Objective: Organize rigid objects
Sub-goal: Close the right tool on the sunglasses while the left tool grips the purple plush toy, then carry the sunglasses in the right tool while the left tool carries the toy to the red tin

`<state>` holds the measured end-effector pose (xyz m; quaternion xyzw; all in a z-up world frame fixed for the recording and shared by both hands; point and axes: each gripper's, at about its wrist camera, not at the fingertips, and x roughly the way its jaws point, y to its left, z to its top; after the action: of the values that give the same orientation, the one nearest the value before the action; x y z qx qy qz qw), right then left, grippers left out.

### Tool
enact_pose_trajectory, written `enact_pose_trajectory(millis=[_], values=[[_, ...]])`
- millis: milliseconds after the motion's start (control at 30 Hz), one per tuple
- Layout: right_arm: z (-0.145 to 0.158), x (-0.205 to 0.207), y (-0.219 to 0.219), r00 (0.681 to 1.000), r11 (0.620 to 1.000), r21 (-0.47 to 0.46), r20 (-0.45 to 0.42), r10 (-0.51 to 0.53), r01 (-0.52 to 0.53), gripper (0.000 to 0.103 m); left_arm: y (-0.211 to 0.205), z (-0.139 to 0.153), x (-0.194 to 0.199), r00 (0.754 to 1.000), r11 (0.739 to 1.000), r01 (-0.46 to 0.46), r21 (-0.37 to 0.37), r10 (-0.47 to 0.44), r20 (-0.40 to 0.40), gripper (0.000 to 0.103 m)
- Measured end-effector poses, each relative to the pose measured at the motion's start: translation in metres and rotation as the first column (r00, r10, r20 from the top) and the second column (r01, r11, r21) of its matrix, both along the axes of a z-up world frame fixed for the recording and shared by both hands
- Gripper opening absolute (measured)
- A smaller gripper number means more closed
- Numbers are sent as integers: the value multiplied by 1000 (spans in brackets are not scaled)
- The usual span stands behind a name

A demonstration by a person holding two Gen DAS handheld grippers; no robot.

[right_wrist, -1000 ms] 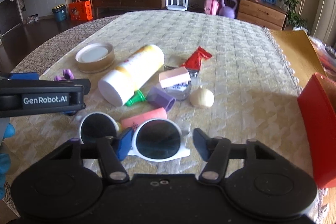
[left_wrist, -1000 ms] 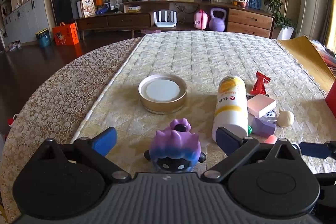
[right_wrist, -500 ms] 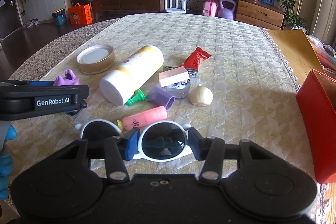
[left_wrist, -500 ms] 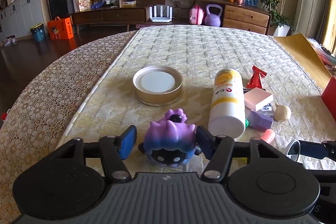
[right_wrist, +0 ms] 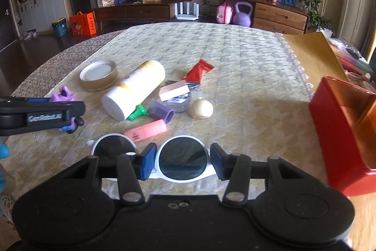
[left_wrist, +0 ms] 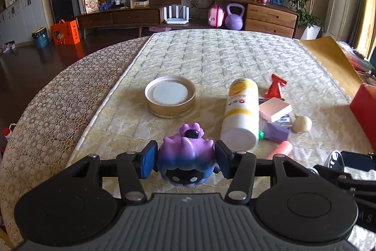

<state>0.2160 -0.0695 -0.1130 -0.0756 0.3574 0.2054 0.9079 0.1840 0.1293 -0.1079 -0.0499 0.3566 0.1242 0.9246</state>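
My left gripper [left_wrist: 185, 161] is shut on a purple and blue spiky toy [left_wrist: 185, 158], held just above the quilted table cover. The toy also shows in the right wrist view [right_wrist: 64, 97], behind the left gripper's side. My right gripper [right_wrist: 182, 160] is shut on the right lens of white round sunglasses [right_wrist: 181, 158], lifted slightly off the cover. A red open box [right_wrist: 345, 131] stands at the right.
A round gold tin lid [left_wrist: 170, 95], a lying white and yellow bottle [left_wrist: 240, 114], a pink block [left_wrist: 275, 108], a purple piece [left_wrist: 276, 131], a cream ball [left_wrist: 303, 124], a red wrapper [left_wrist: 276, 86] and a pink tube [right_wrist: 144, 131] lie mid-table.
Both grippers closed from open: the left onto the purple toy, the right onto the sunglasses lens. Both objects then rose a little.
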Motion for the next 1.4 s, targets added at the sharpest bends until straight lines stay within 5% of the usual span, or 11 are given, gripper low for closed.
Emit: enact_pose_trajectory(millis=[800,1400], values=[[74,0,-137,985,986,67,70,-159,154,49,-110,72,-10,973,975,223,12,-224,51,53],[62,39,-243,959,963,10,90,-270,270,49,-239,73,62,889,889,455,47,-457,20,53]])
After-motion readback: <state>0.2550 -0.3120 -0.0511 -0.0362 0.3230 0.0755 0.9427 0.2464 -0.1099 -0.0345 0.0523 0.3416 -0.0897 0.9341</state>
